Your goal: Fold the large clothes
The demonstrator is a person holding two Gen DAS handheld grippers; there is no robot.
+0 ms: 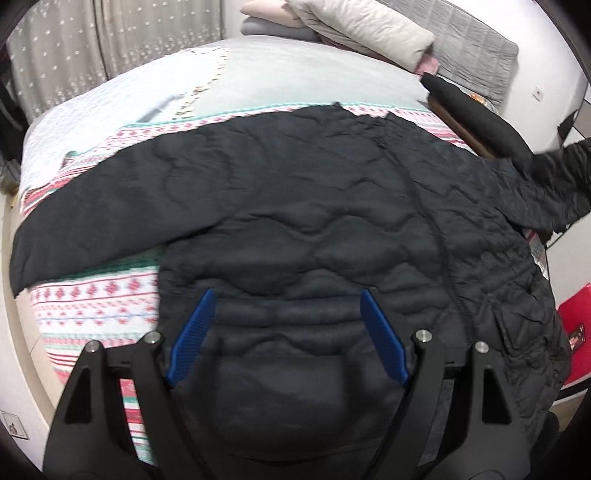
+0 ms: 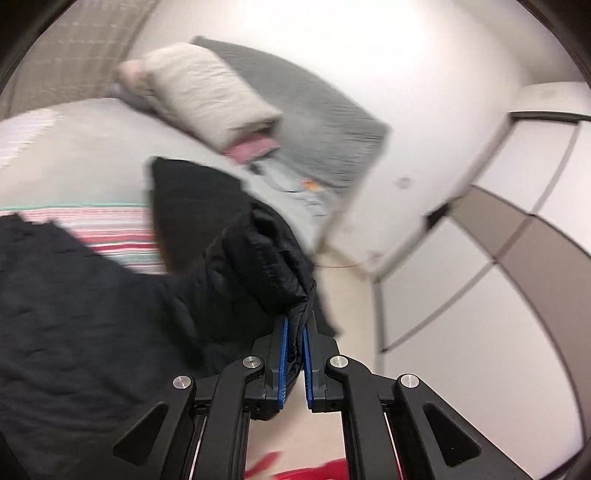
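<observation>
Pillows [image 1: 373, 29] beyond jacket [image 1: 314, 206]; sleeve [image 2: 258, 258] in right tool [image 2: 294, 325].

the jacket [image 1: 295, 206] is matt black quilted cloth with a puffy, faintly shiny sleeve [image 2: 266, 258], the bed cover [image 1: 92, 295] is soft patterned woven cloth, and each tool [image 1: 286, 295] [image 2: 295, 323] is matt black plastic with ribbed blue pads [image 1: 194, 332] and bright metal pins.
</observation>
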